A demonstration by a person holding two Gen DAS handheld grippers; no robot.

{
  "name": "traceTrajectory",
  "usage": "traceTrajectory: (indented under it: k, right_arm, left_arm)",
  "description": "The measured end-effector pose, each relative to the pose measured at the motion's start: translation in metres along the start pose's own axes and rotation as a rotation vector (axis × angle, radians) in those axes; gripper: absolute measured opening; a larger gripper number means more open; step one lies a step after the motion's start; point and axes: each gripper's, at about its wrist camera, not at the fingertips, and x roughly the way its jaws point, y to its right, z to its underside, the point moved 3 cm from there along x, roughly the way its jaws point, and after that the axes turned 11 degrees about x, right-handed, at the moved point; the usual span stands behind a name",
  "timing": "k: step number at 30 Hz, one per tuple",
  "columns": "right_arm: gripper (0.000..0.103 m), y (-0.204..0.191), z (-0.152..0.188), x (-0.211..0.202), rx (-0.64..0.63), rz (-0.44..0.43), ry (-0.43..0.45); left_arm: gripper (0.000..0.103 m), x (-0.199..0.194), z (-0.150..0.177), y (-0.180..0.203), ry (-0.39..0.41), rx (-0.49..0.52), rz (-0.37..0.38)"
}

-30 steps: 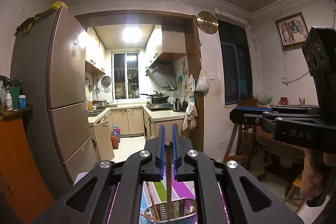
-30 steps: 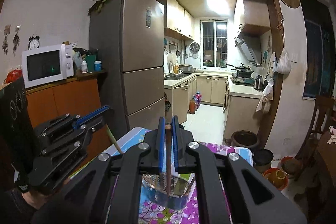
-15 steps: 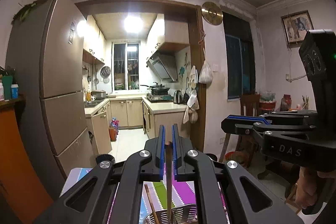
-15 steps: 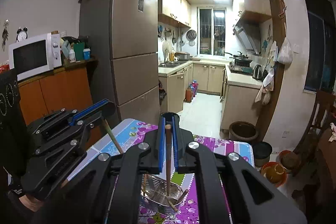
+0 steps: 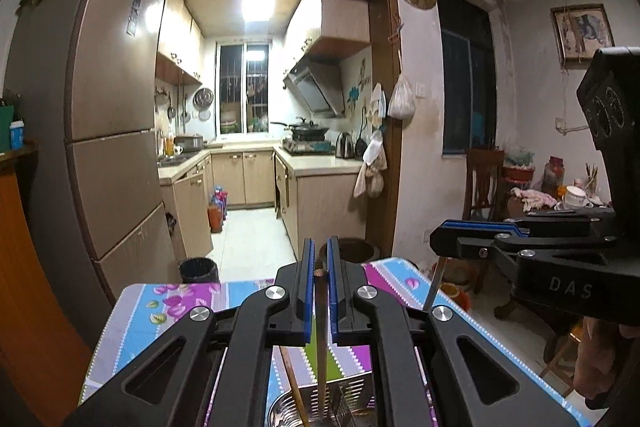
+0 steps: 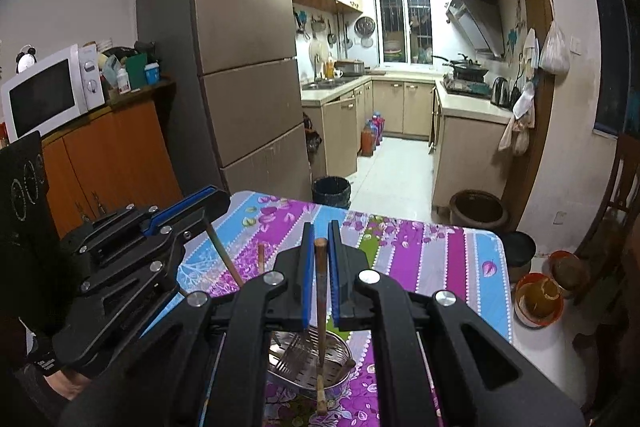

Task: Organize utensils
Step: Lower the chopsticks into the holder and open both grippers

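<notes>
A metal utensil holder (image 6: 310, 363) sat low in the frame's centre on the striped floral tablecloth (image 6: 404, 247), some utensils already inside. Above it, the right gripper (image 6: 319, 281) was clamped on an upright wooden chopstick (image 6: 320, 307), its lower end down at the holder, probably for dropping in. At middle left, the left gripper (image 6: 208, 205) pinched a second chopstick (image 6: 224, 255), slanted towards the same holder. A refrigerator (image 6: 240, 47) stood behind, upper left.

My left gripper (image 5: 318, 259) pinches a chopstick (image 5: 321, 343), jaws nearly closed. My right gripper (image 6: 320, 231), at 3 o'clock of it, likewise clamps another chopstick (image 6: 320, 307).
</notes>
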Motion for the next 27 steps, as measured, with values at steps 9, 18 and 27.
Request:
traceTrajectory:
  k: [9,18,27]
  right_arm:
    - [0.006,0.001,0.002,0.005,0.005,0.008,-0.01]
    - [0.031,0.009,0.003,0.005,0.019,0.032,0.017]
    - [0.046,0.016,0.007,0.005,0.026,0.038,0.035]
  left_arm:
    - [0.008,0.012,0.006,-0.006,-0.036,-0.022,-0.008]
    - [0.031,0.017,0.016,-0.015,-0.054,-0.041,-0.024]
    - [0.049,0.015,0.02,-0.022,-0.054,-0.052,-0.064]
